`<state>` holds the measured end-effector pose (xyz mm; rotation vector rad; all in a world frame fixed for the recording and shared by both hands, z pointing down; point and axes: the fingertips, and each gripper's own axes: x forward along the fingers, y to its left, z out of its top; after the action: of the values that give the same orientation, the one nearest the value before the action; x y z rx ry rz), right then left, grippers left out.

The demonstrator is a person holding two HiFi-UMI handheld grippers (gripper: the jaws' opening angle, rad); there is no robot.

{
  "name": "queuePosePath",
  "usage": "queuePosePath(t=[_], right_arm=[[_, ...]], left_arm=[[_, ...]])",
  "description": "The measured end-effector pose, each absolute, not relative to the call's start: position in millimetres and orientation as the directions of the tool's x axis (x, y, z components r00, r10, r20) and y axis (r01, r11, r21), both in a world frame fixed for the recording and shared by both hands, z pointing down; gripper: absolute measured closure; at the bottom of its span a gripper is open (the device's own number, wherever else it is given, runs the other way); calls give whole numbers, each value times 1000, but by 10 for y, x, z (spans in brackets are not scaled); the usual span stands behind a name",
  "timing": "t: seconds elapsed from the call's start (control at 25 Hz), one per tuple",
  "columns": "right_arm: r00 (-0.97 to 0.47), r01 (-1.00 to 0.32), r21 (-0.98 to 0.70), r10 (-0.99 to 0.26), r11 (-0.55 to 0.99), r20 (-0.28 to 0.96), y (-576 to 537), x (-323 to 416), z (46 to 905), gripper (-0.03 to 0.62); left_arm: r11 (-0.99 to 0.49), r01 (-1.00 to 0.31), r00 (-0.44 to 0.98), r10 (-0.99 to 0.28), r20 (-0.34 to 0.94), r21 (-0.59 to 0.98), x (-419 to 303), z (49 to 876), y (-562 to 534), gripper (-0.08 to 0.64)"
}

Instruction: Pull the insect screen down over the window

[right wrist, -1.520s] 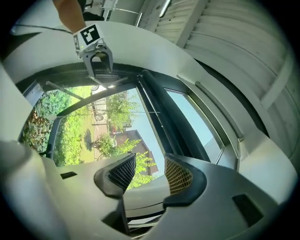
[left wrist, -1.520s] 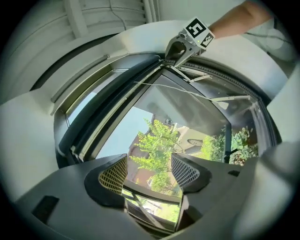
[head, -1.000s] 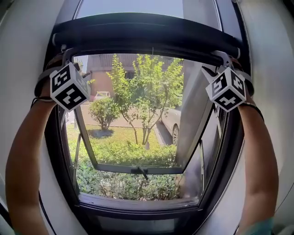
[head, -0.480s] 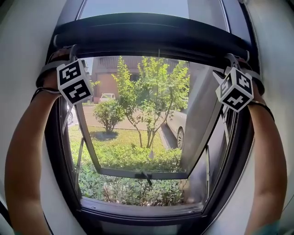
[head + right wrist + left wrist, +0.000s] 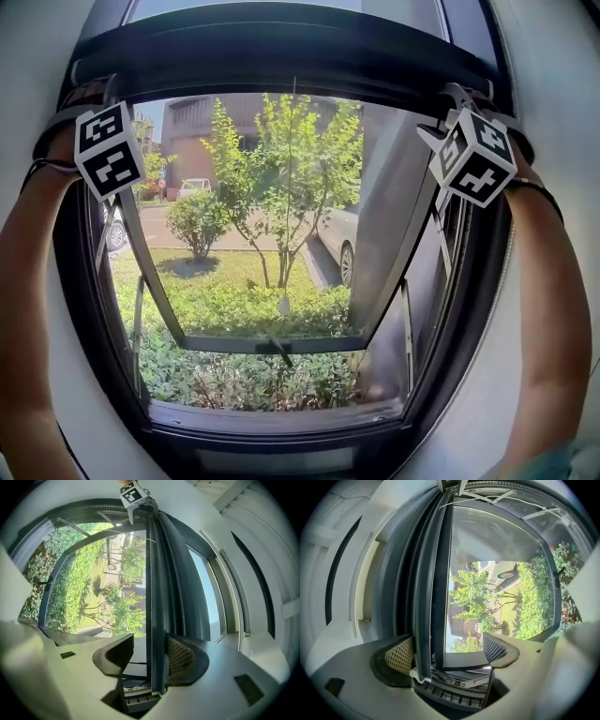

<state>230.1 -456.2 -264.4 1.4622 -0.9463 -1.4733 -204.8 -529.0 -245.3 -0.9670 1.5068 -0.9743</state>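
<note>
**Entry: insect screen, grip stage. You are taking hold at the window head, and no pulling down is showing yet.**

The long dark insect-screen pull bar (image 5: 281, 56) is sitting right at the top of the dark-framed window (image 5: 469, 309). The left gripper (image 5: 447, 648) has just been opening its jaws and is straddling the bar: one pad is lying beside it, the other standing well apart. The right gripper (image 5: 150, 654) is straddling it too, with its mesh pad against the bar and a gap showing at the other jaw, so neither is clamping. As I judge it, you are needing to close both, then draw down evenly with the bar level. The side frames are crowding each gripper. The glass sash (image 5: 272, 343) is tilting outward, so open room is running down to the grey sill (image 5: 281, 418).
</note>
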Motion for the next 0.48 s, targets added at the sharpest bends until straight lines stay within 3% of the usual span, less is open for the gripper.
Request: queuePosePath(t=[0.48], right_arm=[[58,44,965,-964,-258,-261,-4449,2307,-2109,393]], left_arm=[[228,-78,-75,-972,-223,-970,-2023,-1858,-5152,112]])
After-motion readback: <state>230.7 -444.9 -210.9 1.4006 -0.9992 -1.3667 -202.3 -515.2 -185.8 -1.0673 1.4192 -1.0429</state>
